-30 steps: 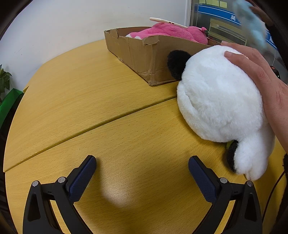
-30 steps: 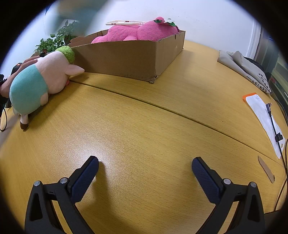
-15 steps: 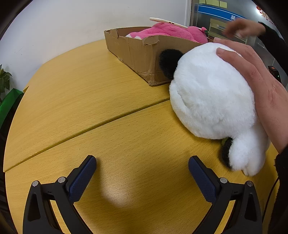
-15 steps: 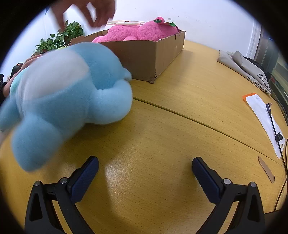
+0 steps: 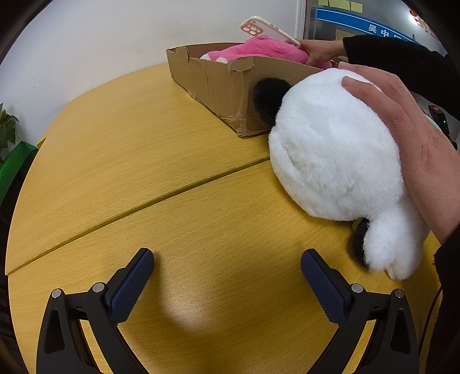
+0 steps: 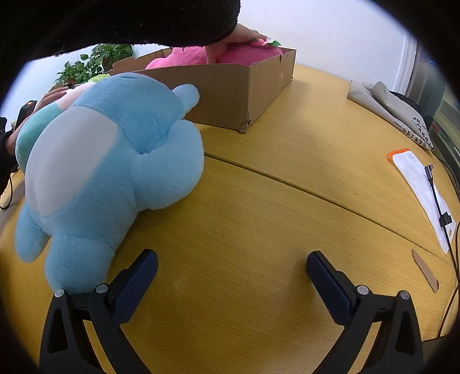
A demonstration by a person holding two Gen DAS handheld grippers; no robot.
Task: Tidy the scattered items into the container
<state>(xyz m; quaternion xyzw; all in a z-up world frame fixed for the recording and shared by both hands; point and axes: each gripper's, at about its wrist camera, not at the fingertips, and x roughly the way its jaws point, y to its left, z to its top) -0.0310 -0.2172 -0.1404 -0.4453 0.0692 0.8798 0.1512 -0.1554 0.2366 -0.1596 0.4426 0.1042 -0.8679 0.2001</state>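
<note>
The left gripper [image 5: 227,276] and right gripper [image 6: 231,277] both hover with jaws spread wide and empty over the wooden table [image 5: 138,161]. Just beyond the left one, a bare hand [image 5: 402,138] rests on a white panda plush [image 5: 333,155] beside the cardboard box [image 5: 230,83] (pink plush [image 5: 258,53] inside). A blue plush [image 6: 109,161] lies near the right gripper, against the box.

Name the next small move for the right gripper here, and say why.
Probably swing the right gripper left onto the blue plush. Its jaws are open and empty over bare table, and the plush lies just to their left, outside the cardboard box. I'd hold the closing, though: a hand is reaching into the box and a sleeve crosses overhead.
</note>
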